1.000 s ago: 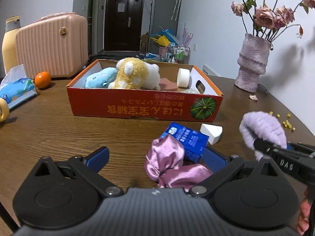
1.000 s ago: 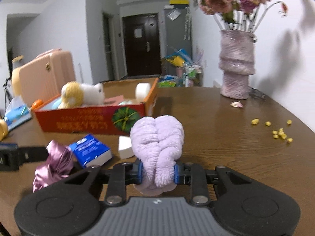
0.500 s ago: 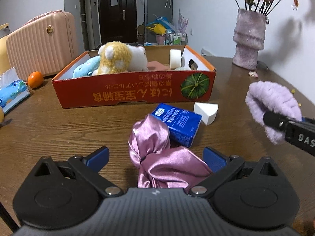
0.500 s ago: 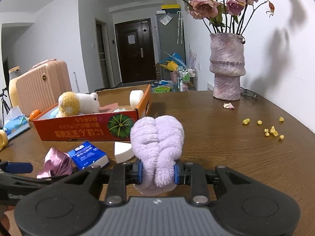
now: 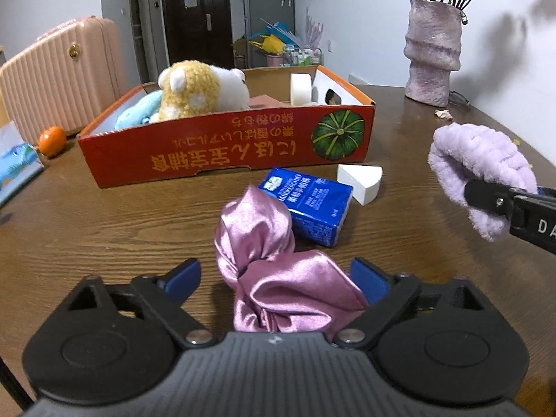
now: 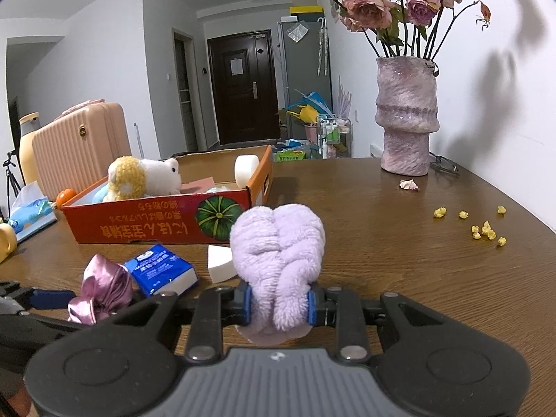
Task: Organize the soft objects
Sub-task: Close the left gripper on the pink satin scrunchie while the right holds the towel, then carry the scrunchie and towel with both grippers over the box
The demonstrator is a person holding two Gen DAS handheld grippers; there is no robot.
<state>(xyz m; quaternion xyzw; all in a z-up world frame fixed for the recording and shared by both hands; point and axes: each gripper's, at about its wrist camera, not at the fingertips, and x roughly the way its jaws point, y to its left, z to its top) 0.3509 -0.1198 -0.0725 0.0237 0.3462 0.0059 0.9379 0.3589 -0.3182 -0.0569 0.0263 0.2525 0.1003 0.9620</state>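
Observation:
My left gripper (image 5: 276, 276) is open, its blue pads on either side of a pink satin scrunchie (image 5: 274, 267) lying on the wooden table; the scrunchie also shows in the right wrist view (image 6: 104, 286). My right gripper (image 6: 278, 304) is shut on a fluffy lilac scrunchie (image 6: 278, 246) and holds it above the table; it shows at the right of the left wrist view (image 5: 481, 177). An orange cardboard box (image 5: 226, 153) behind holds a yellow-white plush (image 5: 198, 90), a light blue plush (image 5: 139, 113) and a white roll (image 5: 300, 88).
A blue tissue pack (image 5: 309, 205) and a white sponge wedge (image 5: 361, 179) lie between the scrunchie and the box. A vase of roses (image 6: 406, 118) stands back right, with yellow crumbs (image 6: 483, 229) nearby. A pink suitcase (image 5: 59, 76), an orange (image 5: 52, 140) and a tissue packet are at left.
My left gripper has moved forward so the pink scrunchie now lies between its open fingers. My right gripper has risen a little with the lilac scrunchie still in it.

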